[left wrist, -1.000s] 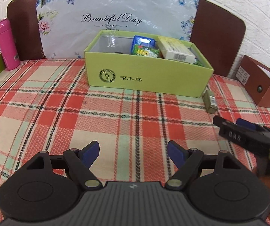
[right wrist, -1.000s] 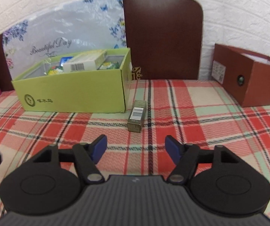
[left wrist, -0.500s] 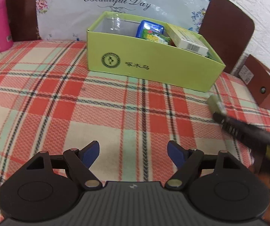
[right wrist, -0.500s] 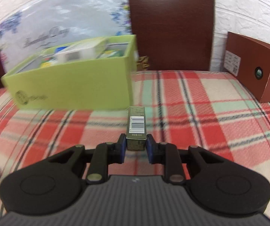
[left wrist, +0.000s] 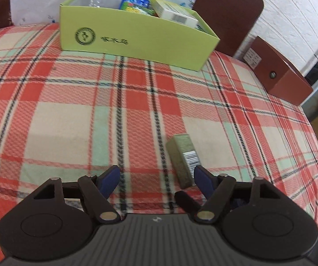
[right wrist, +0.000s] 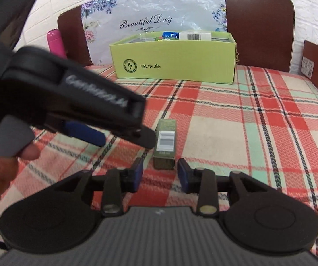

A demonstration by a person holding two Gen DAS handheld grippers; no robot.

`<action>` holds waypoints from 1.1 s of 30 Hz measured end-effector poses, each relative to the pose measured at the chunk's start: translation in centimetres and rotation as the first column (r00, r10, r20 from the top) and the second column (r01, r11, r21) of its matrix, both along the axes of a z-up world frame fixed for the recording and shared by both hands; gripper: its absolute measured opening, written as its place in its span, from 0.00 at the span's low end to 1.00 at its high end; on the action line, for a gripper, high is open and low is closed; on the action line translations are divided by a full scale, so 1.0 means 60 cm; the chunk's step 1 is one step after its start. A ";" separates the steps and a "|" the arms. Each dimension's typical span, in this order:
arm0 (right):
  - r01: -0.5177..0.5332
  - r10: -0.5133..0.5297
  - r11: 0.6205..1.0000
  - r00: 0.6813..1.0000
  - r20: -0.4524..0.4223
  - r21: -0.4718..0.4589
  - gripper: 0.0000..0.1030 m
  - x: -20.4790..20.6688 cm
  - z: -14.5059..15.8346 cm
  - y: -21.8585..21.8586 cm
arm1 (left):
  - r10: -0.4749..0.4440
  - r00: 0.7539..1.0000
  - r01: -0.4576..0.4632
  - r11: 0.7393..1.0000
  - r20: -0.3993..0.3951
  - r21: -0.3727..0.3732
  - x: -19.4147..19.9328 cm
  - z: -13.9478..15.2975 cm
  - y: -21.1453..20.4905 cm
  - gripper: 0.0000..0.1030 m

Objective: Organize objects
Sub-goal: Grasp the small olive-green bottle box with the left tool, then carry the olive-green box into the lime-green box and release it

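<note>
Views: only the right wrist camera catches the pink bottle (right wrist: 56,42) and a person's hand (right wrist: 1,173) on the left hand-held gripper (right wrist: 119,138); only the left one shows the brown box (left wrist: 278,71) nearly whole.
Small olive box (right wrist: 165,147): lies flat on the plaid tabletop (right wrist: 247,133), just ahead of the right hand-held gripper (right wrist: 160,174), whose jaws are opening and clear of it.
Left hand-held gripper: spread wide but closing, nothing between the jaws; olive box just beside its right finger.
Hidden: near end of the olive box, behind that finger.
Green carton (left wrist: 136,33): well ahead; holds a blue packet (left wrist: 134,3), a barcoded white box (left wrist: 176,14), something clear, hard to make out.
</note>
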State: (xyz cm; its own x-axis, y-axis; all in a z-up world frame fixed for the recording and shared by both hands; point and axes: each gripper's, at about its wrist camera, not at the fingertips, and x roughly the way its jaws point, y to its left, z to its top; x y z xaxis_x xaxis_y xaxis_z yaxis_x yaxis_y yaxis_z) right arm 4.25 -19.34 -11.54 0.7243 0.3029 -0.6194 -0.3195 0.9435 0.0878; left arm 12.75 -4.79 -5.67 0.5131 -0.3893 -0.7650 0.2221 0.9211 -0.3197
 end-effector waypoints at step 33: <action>-0.113 0.098 0.992 0.967 0.237 0.051 0.23 0.073 0.133 0.077 | 0.091 0.969 -0.067 0.991 0.228 -0.113 0.058 0.169 0.061 0.32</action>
State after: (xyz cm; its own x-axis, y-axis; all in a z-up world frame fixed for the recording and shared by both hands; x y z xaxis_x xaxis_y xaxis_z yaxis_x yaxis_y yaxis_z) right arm 8.63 -14.72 -3.57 0.8084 0.4186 -0.4139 -0.4354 0.8983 0.0581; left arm 16.26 -1.11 4.46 0.7044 -0.4112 -0.5785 0.2296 0.9033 -0.3625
